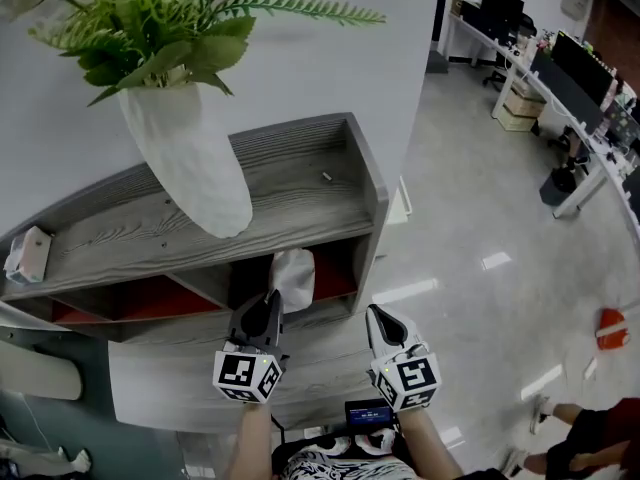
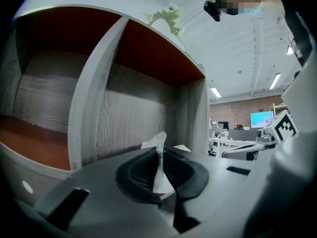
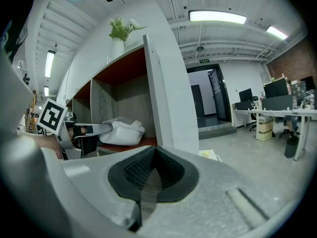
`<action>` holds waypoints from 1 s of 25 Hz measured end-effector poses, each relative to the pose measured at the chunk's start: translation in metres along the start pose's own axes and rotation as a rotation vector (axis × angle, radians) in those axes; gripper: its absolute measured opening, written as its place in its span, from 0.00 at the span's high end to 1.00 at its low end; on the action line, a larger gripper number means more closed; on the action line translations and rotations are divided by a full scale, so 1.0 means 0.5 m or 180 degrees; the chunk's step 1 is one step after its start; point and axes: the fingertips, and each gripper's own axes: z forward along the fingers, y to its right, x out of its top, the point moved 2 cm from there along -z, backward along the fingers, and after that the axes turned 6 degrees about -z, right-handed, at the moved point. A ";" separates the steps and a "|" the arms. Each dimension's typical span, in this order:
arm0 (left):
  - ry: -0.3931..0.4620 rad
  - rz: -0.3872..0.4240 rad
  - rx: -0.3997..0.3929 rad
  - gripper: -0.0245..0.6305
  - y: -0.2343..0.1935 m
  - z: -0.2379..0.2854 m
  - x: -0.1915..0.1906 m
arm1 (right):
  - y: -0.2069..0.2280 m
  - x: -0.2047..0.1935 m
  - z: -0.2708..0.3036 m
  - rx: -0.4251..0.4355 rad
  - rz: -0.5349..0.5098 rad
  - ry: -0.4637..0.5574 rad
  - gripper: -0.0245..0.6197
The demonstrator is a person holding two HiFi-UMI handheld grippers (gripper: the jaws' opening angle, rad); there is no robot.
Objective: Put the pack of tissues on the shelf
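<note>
Closest in, the left tongs (image 1: 270,300) are clamped tight on a thin fold of wrapper and nothing more. The pack of tissues (image 1: 293,276) is found at twelve o'clock from them, inside the lower right compartment of the shelf (image 1: 300,163), and appears to be set down on its red floor near the front lip. At three o'clock the right tongs (image 1: 377,316) are shut on nothing and held clear of the shelf.

Now the danger: if the left tongs are drawn back before the jaws are parted, the pack could be dragged over the lip and dropped to the floor. So slim a pinch could also be torn by a sideways tug. A careless lift could bump the shelf, and the vase (image 1: 190,158) at eleven o'clock up top could be rocked.
</note>
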 end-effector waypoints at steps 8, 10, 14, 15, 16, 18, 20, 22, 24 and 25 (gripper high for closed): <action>-0.0091 -0.0158 0.0087 0.93 -0.010 0.033 -0.012 | 0.015 -0.001 -0.002 -0.0009 0.0014 -0.0008 0.95; -0.0093 -0.0172 0.0099 0.93 -0.011 0.038 -0.012 | 0.018 -0.002 -0.005 -0.0023 0.0028 -0.0012 0.95; -0.0135 -0.0335 0.0048 0.93 -0.007 0.044 -0.027 | 0.024 -0.004 -0.015 -0.0069 0.0023 -0.0013 0.95; -0.0135 -0.0380 0.0033 0.93 -0.006 0.044 -0.030 | 0.025 -0.003 -0.018 -0.0080 0.0018 -0.0008 0.95; -0.0132 -0.0412 0.0020 0.93 -0.005 0.044 -0.032 | 0.025 -0.002 -0.019 -0.0084 0.0015 -0.0001 0.95; -0.0136 -0.0450 0.0001 0.88 -0.004 0.042 -0.036 | 0.025 0.000 -0.022 -0.0086 0.0013 0.0009 0.95; -0.0141 -0.0479 -0.0002 0.80 -0.004 0.038 -0.039 | 0.023 0.000 -0.027 -0.0086 0.0016 0.0010 0.95; -0.0117 -0.0488 0.0013 0.76 -0.005 0.031 -0.038 | 0.021 -0.002 -0.033 -0.0085 0.0019 0.0006 0.95; -0.0084 -0.0491 0.0014 0.73 -0.005 0.024 -0.034 | 0.017 -0.002 -0.038 -0.0086 0.0018 0.0008 0.95; -0.0074 -0.0492 0.0010 0.72 -0.005 0.020 -0.032 | 0.014 -0.002 -0.040 -0.0087 0.0016 0.0013 0.95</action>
